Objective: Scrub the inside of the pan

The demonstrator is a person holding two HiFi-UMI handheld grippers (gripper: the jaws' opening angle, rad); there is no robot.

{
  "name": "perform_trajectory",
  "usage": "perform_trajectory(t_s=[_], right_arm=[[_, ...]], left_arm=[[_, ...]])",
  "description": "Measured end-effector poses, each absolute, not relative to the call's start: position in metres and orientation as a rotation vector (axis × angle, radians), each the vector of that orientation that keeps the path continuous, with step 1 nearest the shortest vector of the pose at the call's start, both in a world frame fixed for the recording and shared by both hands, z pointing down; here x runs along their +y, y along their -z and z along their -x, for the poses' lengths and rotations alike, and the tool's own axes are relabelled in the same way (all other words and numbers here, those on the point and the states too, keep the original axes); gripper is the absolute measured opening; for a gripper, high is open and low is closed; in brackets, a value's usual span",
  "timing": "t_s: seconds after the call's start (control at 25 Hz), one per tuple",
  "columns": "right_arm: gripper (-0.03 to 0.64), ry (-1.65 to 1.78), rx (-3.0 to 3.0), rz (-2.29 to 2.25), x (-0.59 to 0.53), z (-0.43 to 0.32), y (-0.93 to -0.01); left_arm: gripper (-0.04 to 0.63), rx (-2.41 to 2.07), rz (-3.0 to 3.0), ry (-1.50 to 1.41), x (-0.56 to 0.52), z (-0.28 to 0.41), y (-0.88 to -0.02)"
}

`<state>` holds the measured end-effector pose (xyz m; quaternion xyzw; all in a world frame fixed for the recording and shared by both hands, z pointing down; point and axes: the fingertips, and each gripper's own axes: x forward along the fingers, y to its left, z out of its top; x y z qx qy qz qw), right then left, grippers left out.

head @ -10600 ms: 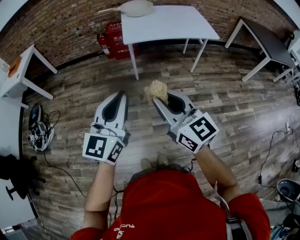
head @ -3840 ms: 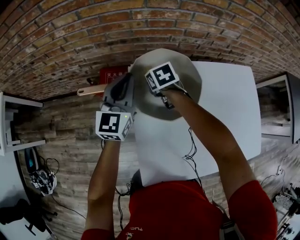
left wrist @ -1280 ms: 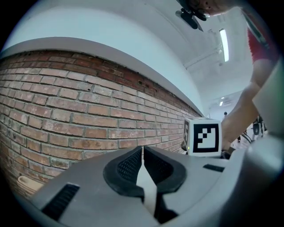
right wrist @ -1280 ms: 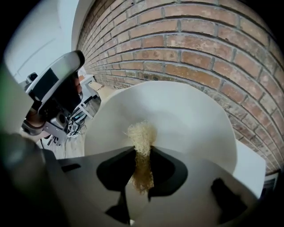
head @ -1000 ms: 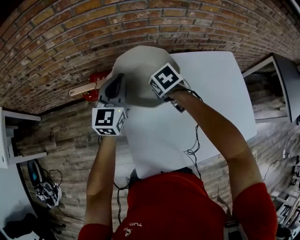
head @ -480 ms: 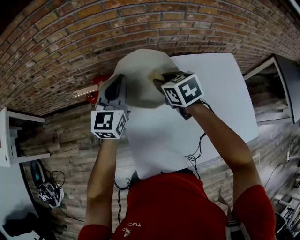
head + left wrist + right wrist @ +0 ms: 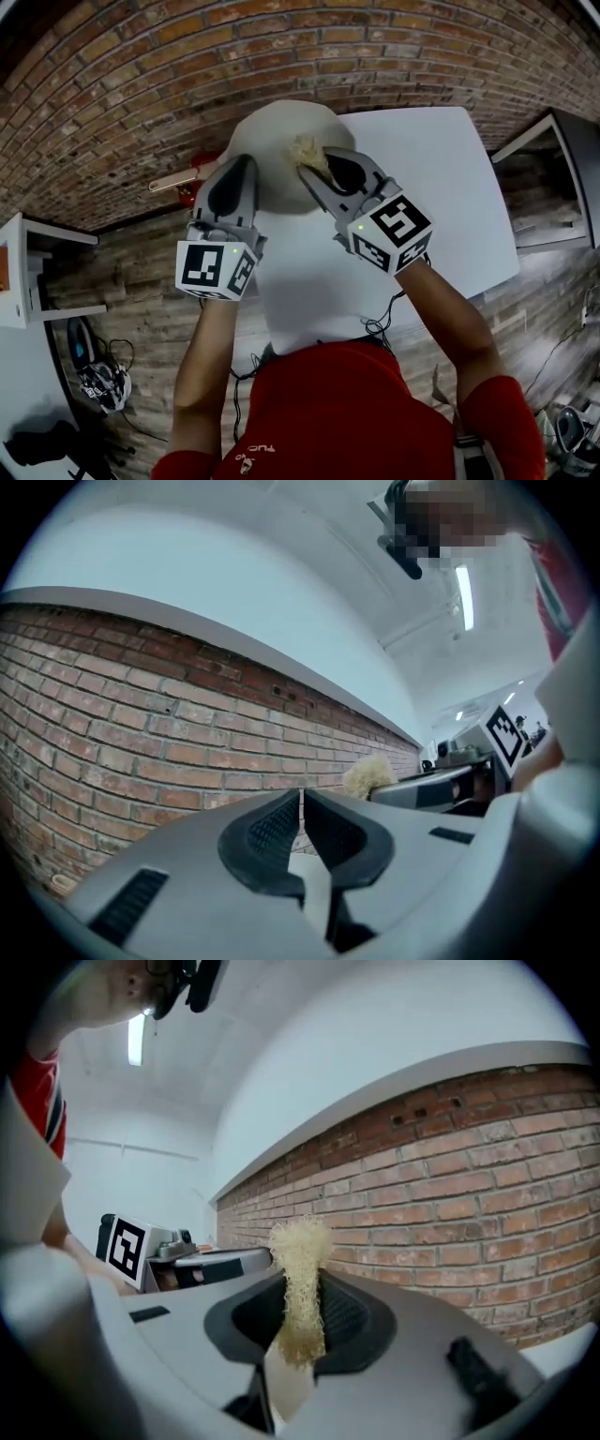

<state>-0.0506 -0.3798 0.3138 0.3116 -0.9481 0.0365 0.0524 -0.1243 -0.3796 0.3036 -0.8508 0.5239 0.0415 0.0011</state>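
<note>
While over the pan (image 7: 267, 131), right gripper (image 7: 317, 165), jaws tight on fibrous scrubber (image 7: 307, 150).

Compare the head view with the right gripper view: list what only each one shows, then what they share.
Only the head view shows the pan at the white table's corner, its wooden handle, and the plank floor.

Only the right gripper view shows the ceiling light, and up close, the right gripper with its jaws closed on the scrubber.

Both show the scrubber, the right gripper, the left gripper and the brick wall.
</note>
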Motion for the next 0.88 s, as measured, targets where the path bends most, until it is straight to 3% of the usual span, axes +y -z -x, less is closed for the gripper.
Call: perform_trajectory(t_s=[0.88], right_arm=[[0.086,-0.100,-3.004,-0.977,-0.334,0.043,-0.307]], left_arm=[[0.025,1.595,2.656,-0.116,-0.339,0.093,-0.295]])
